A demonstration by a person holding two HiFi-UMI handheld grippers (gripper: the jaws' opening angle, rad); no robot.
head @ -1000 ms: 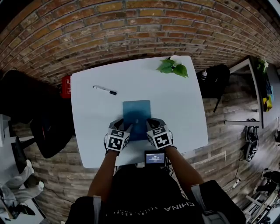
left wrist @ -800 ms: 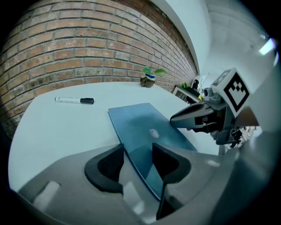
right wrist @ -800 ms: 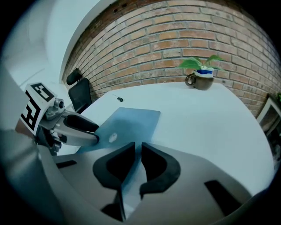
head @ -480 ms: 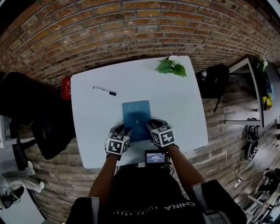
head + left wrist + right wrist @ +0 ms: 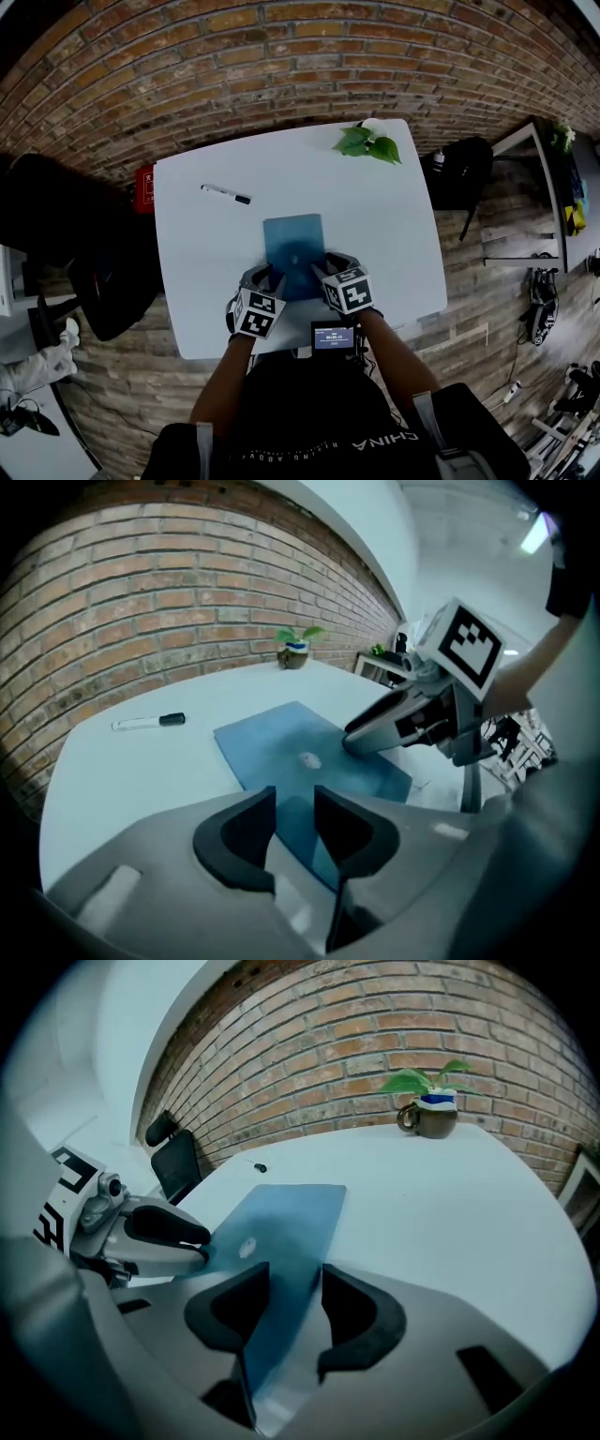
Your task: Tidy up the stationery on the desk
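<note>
**Head view.** The blue notebook [image 5: 293, 246] lies flat on the white surface [image 5: 394, 234], on the person's side of the potted plant [image 5: 367, 142] and well apart from it. A marker pen [image 5: 226, 193] lies far to the left of the plant, clear of the notebook. The left claw [image 5: 267, 276] and right claw [image 5: 324, 270] sit at the two notebook corners farthest from the plant.

Handling, as a judgement: thin, light, smooth cover, probably slippery. It is likely to flex or droop if lifted by one corner. The best hold looks like the edge farthest from the plant, one claw per corner, pinching across the thickness.

**Left gripper view.** The jaws stand a narrow gap apart. The notebook corner farthest from the plant runs into that gap, and blue cover shows between the pads. The gap looks wider than the cover is thick, so I read this as straddling, not yet pinching. The other claw's tip rests at the notebook's far side edge.

**Right gripper view.** The jaws are also narrowly apart. The blue cover passes straight through the gap and deep into the throat, with its edge close to the left-hand pad. No firm clamp is evident. From here the notebook stretches toward the plant, lying near flat as far as I can tell.
</note>
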